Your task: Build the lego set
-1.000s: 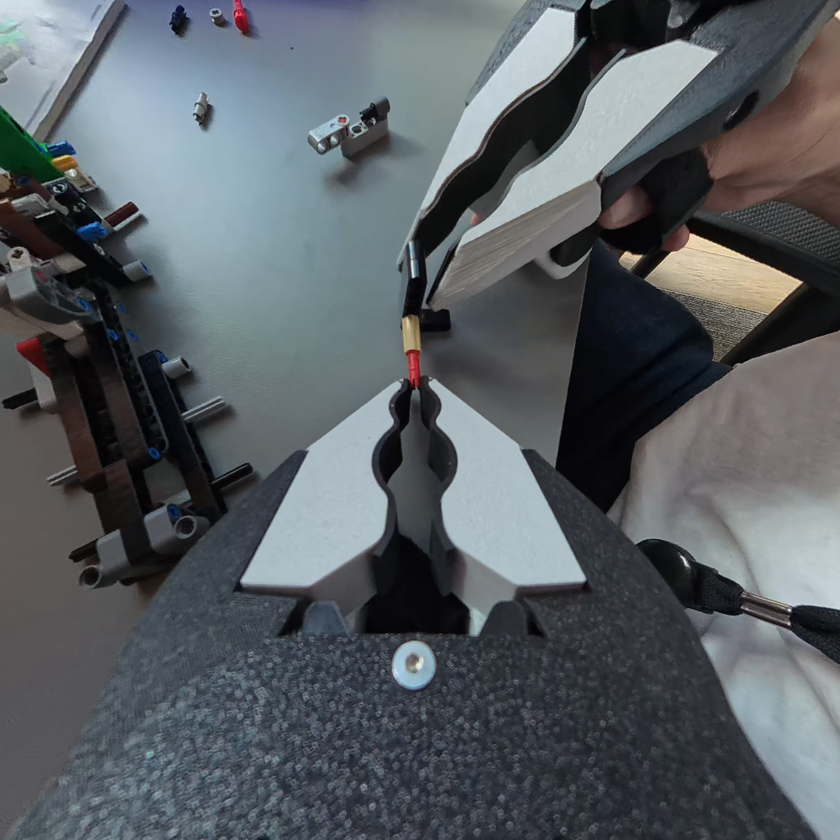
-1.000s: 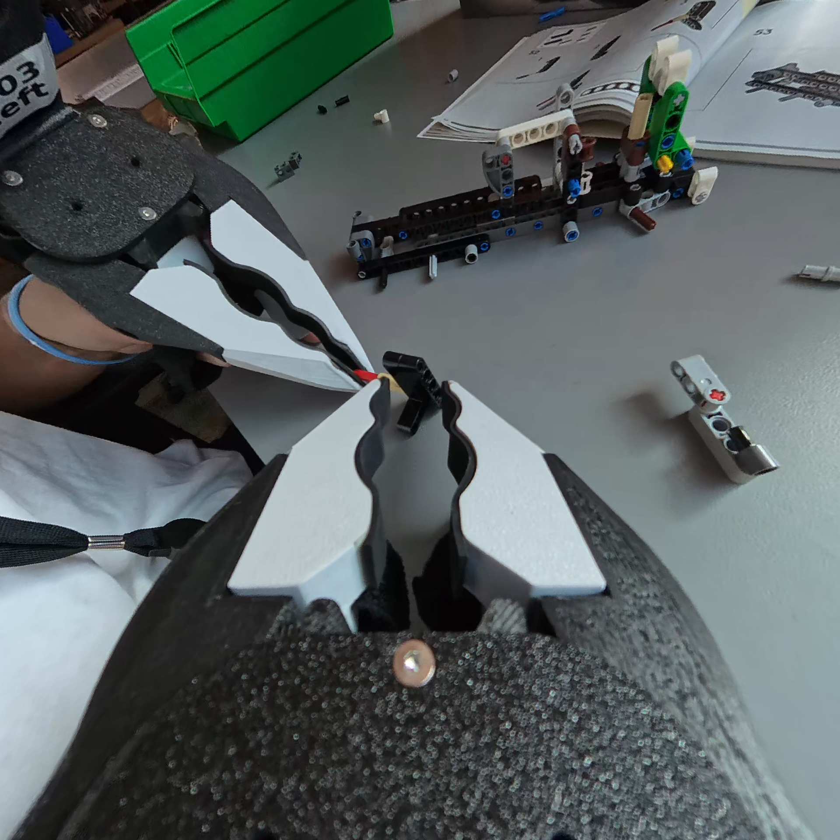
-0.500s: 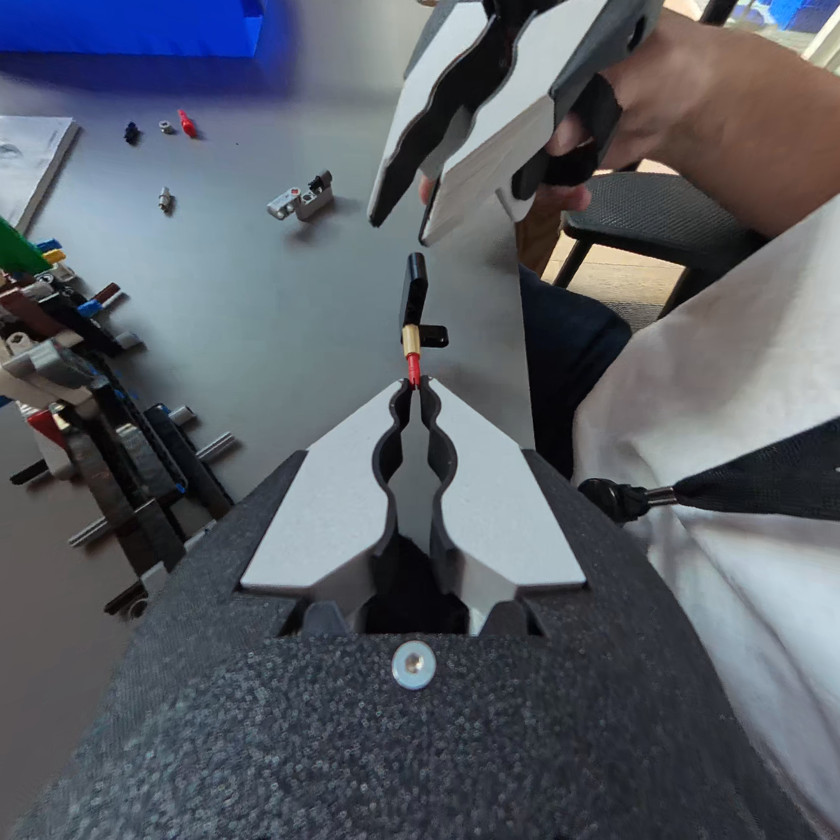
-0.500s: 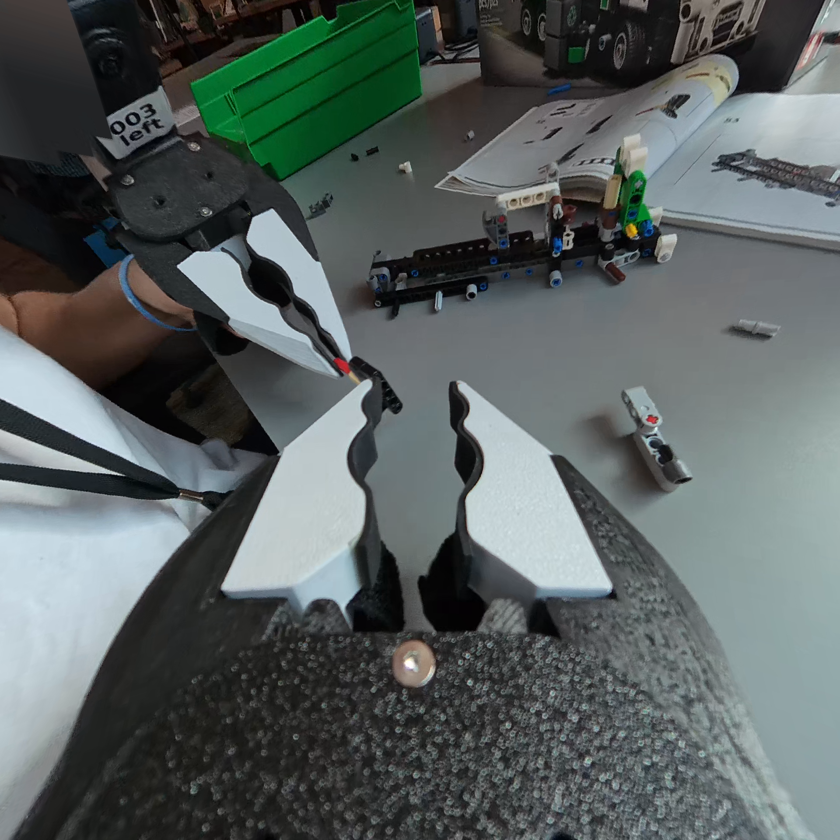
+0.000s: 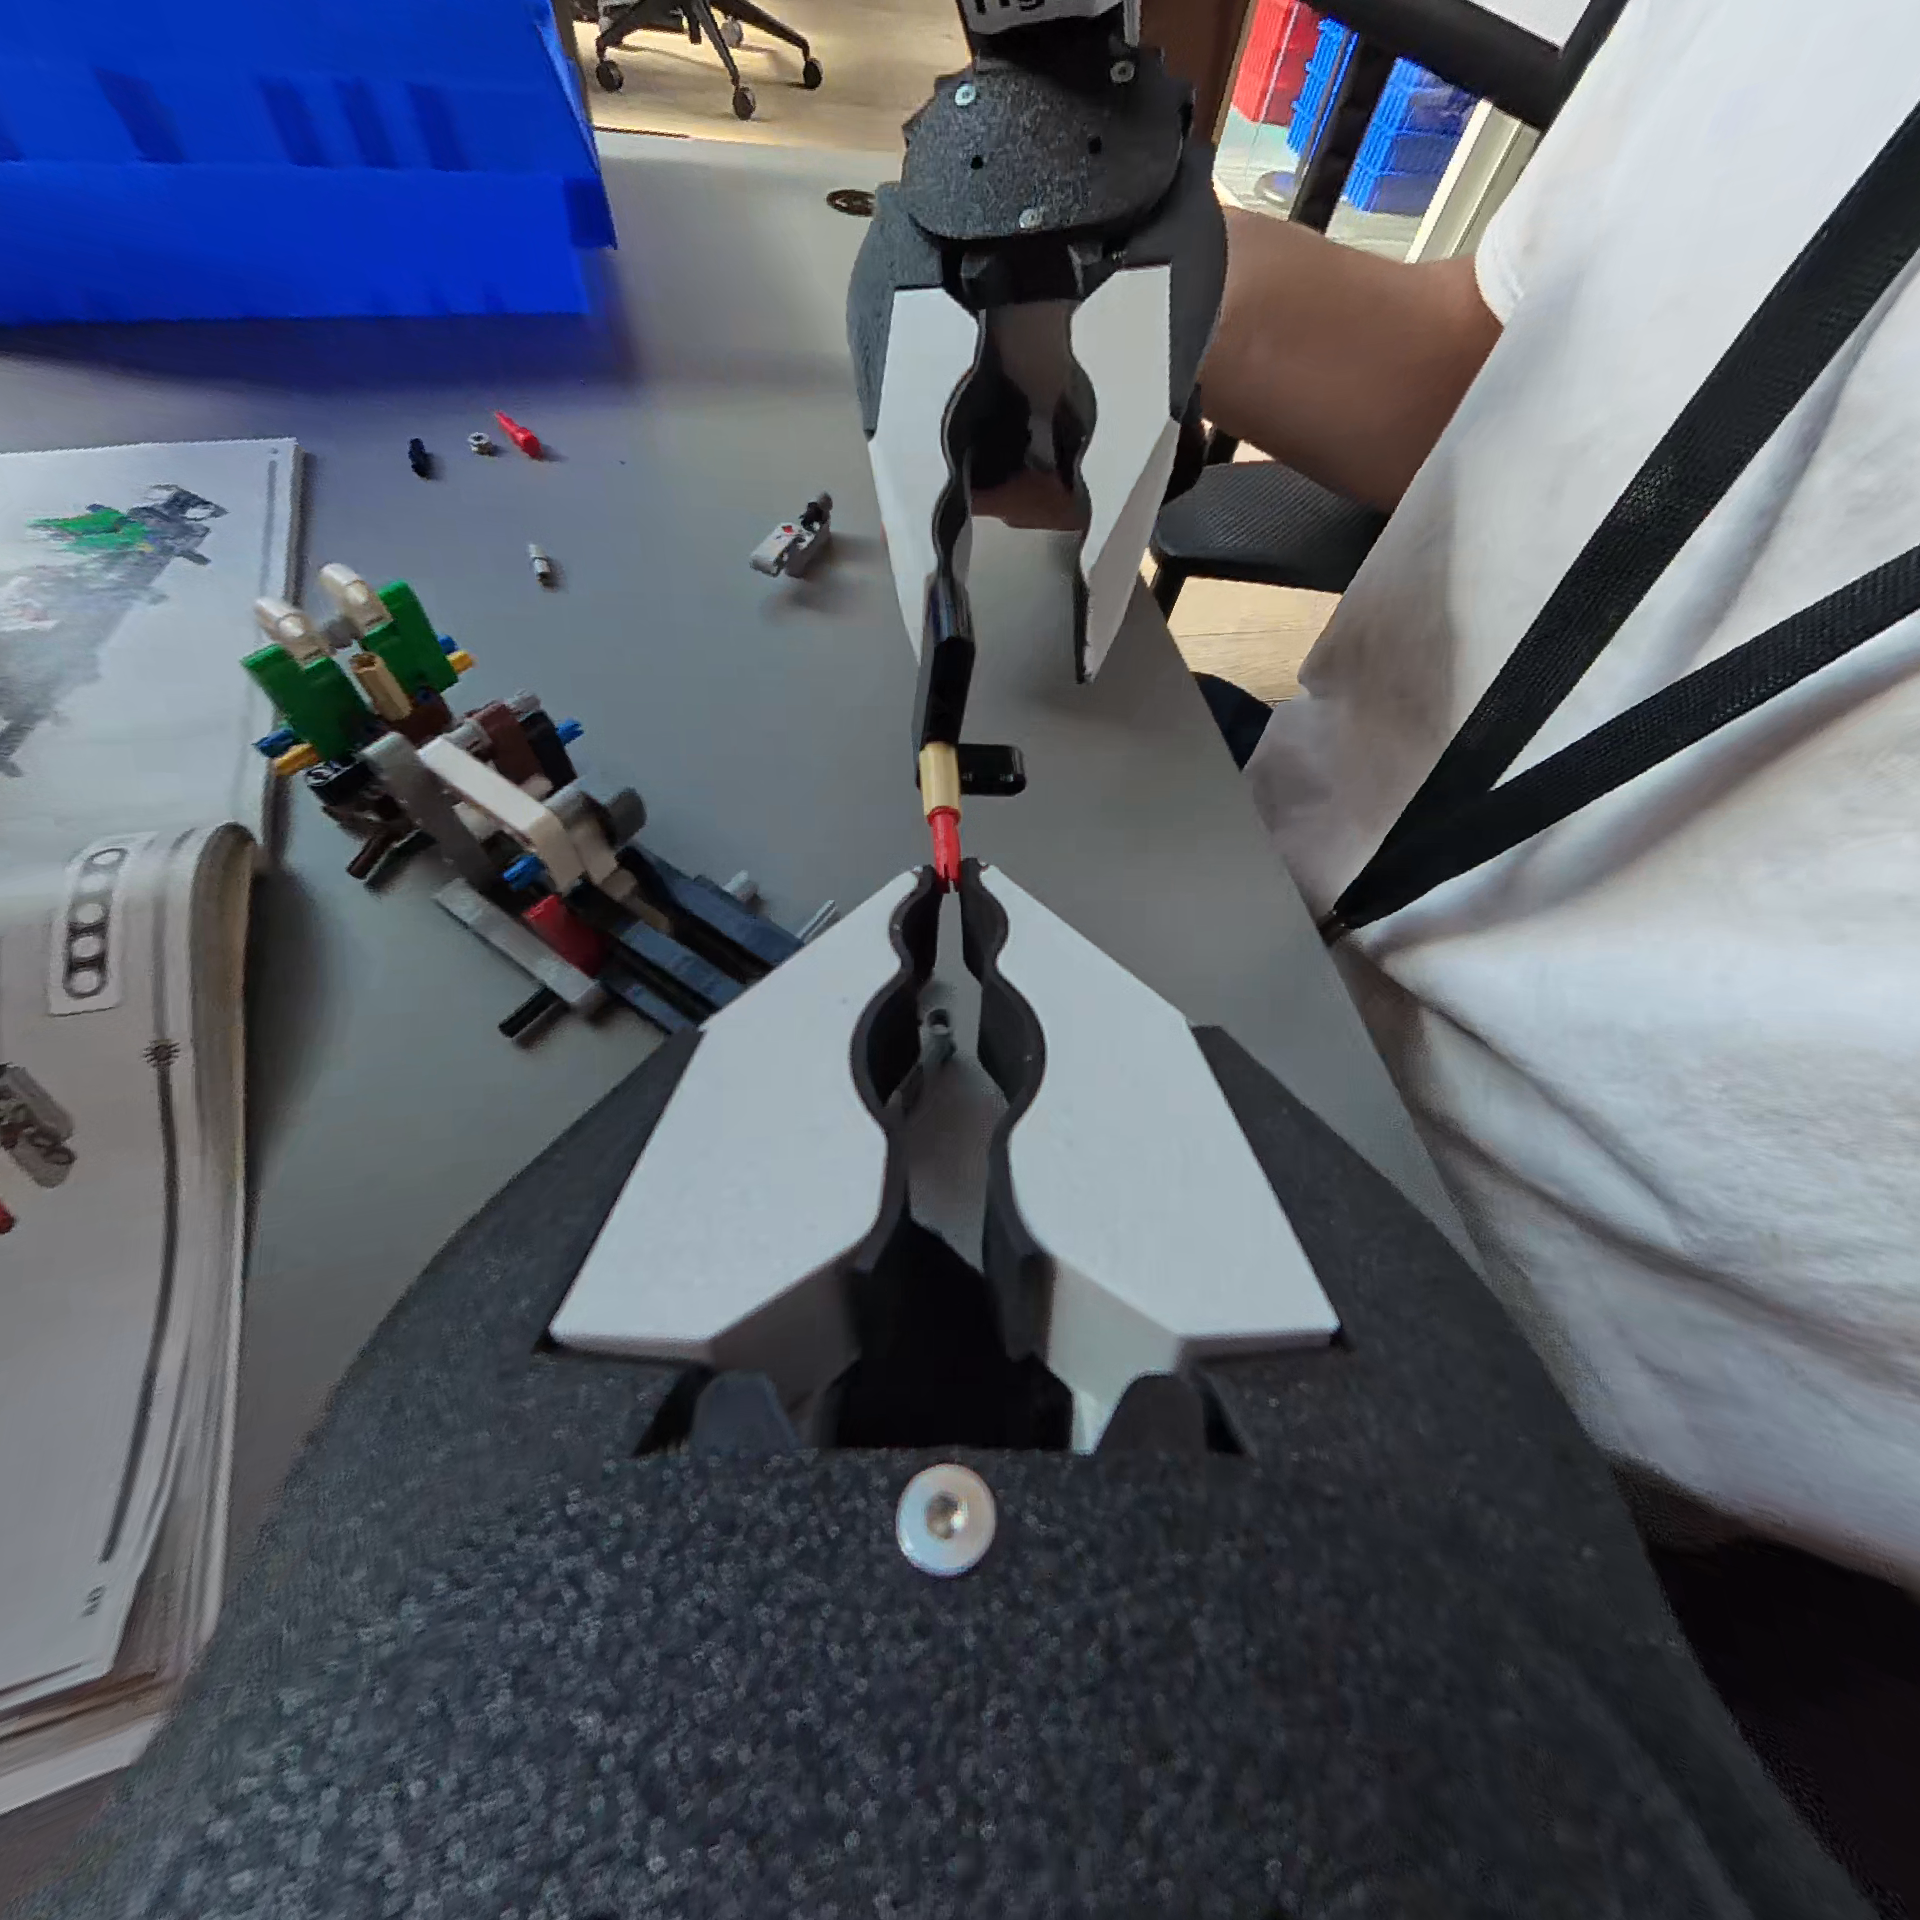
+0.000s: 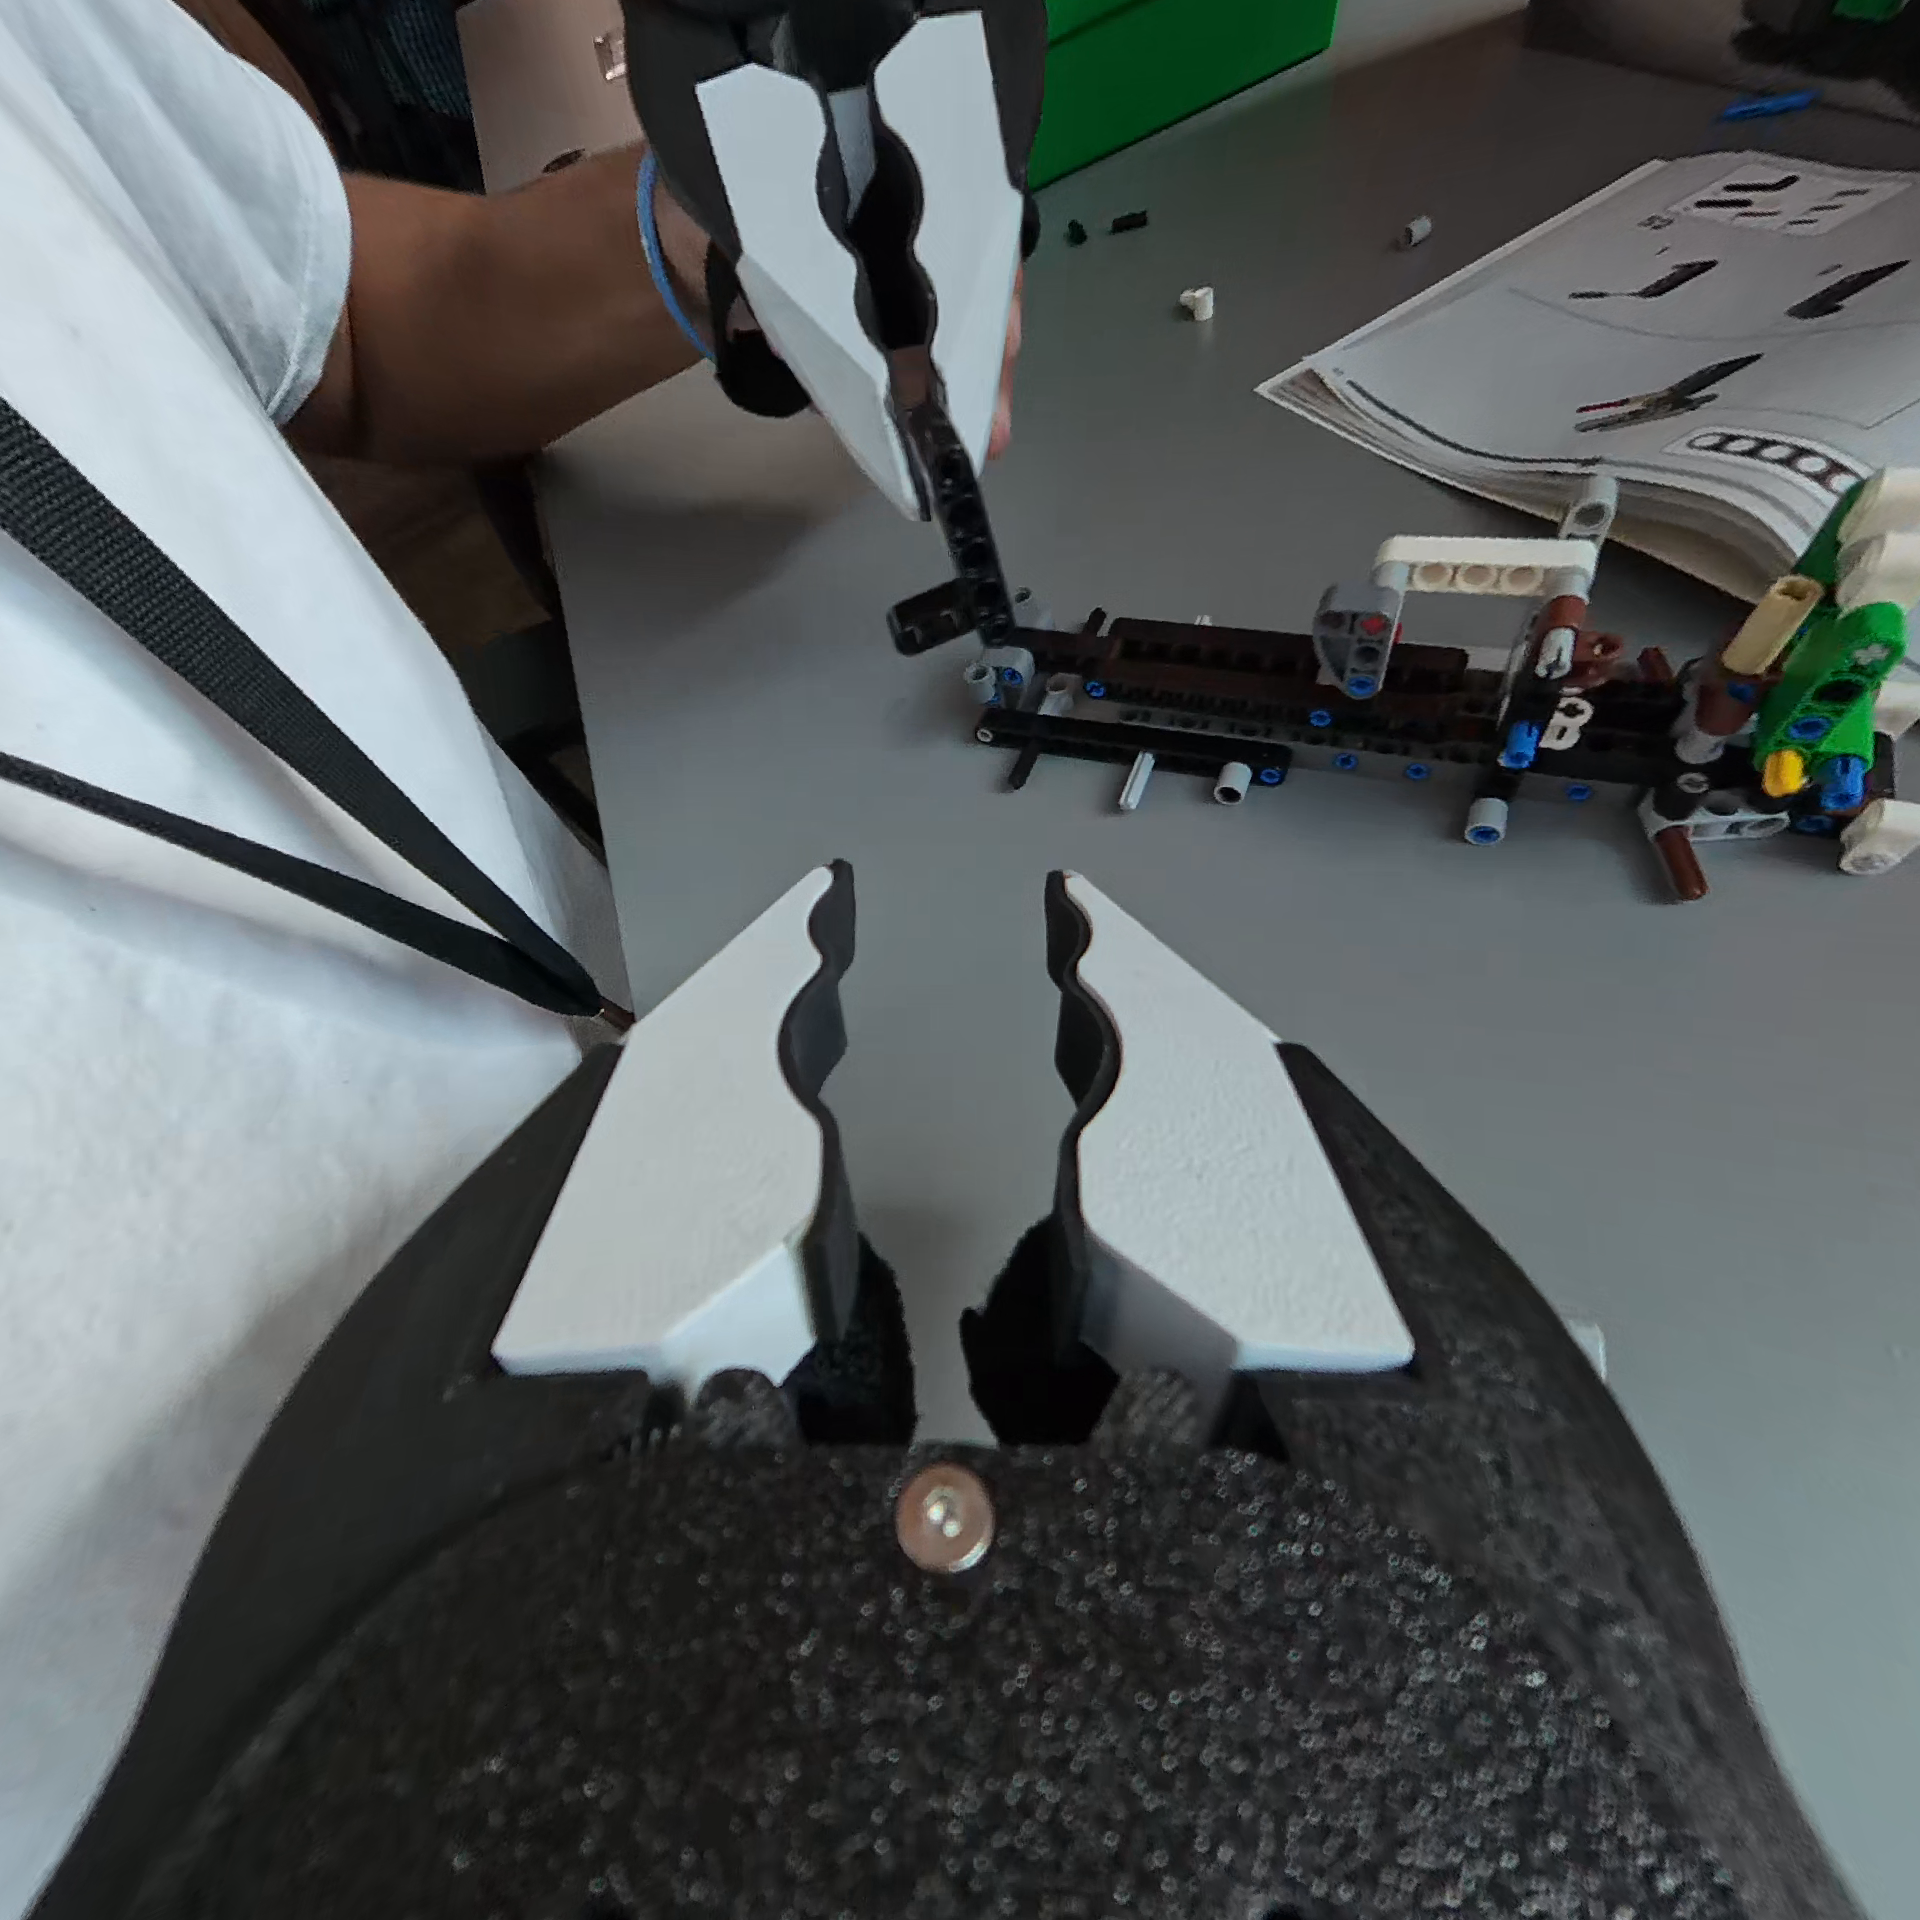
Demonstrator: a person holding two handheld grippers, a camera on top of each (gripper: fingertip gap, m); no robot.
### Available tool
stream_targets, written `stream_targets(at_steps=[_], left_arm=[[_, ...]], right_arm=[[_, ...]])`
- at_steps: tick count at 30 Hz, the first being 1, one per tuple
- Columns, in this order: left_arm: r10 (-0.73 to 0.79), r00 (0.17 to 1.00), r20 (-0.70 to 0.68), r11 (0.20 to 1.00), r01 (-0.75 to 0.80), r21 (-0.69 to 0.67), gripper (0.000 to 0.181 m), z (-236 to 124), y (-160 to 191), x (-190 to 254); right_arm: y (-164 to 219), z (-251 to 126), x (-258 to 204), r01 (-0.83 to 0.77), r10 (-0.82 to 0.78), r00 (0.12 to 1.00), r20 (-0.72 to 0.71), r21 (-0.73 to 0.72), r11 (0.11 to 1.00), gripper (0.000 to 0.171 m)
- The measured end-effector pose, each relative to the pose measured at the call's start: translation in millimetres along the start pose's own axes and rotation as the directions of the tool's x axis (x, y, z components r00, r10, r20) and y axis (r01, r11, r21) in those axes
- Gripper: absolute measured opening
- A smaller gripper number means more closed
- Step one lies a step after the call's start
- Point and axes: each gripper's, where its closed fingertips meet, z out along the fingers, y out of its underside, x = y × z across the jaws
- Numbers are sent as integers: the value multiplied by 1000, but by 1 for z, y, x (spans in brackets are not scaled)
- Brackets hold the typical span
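My left gripper is shut on the red pin of a small assembly: red pin, tan bush, and black L-shaped beam sticking out past the tips. In the right wrist view the left gripper holds the black beam pointing down, just above the near end of the long build. My right gripper is open and empty, apart from the beam. It also shows in the left wrist view, facing me, with the beam's end beside one of its fingers.
The build lies left of the left gripper beside an open instruction booklet. A blue bin, a green bin, a small grey piece and loose pins sit farther back. The person's white shirt is at the table edge. The grippers' ends are close to 9 centimeters from one another.
The right gripper, which was around the black beam, has opened and drawn back. The left gripper kept the assembly and swung it toward the build, so both views have turned.
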Motion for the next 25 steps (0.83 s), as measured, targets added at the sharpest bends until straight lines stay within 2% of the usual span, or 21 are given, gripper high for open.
stream_targets(at_steps=[3, 6, 12, 15, 20, 22, 25], left_arm=[[-15, 997, 73, 998, 10, 69, 2, -12, 1, -22], [-106, 986, 129, 984, 85, 157, 1, -24, 3, -41], [-172, 955, 243, 978, 136, 159, 2, -32, 16, -63], [-177, 944, 279, 980, 143, 140, 2, -32, 23, -69], [-189, 943, 276, 978, 153, 144, 2, -31, 26, -69], [-183, 946, 267, 978, 147, 150, 2, -30, 23, -67], [-147, 954, 262, 984, 115, 134, 1, -25, 20, -60]], right_arm=[[-2, 7, 11, 16, -16, 999, -34, -15, 1000, 33], [-7, 8, 21, 18, -19, 997, -79, -13, 1000, 31], [-7, -4, 34, -8, 15, 985, -170, 41, 999, 26], [3, -27, 47, -5, 6, 960, -280, 1, 1000, 27], [32, -89, 77, -81, 53, 864, -501, -35, 996, 34], [47, -103, 82, -123, 90, 839, -537, -27, 992, 34], [64, -104, 79, -183, 145, 832, -536, -17, 983, 37]])
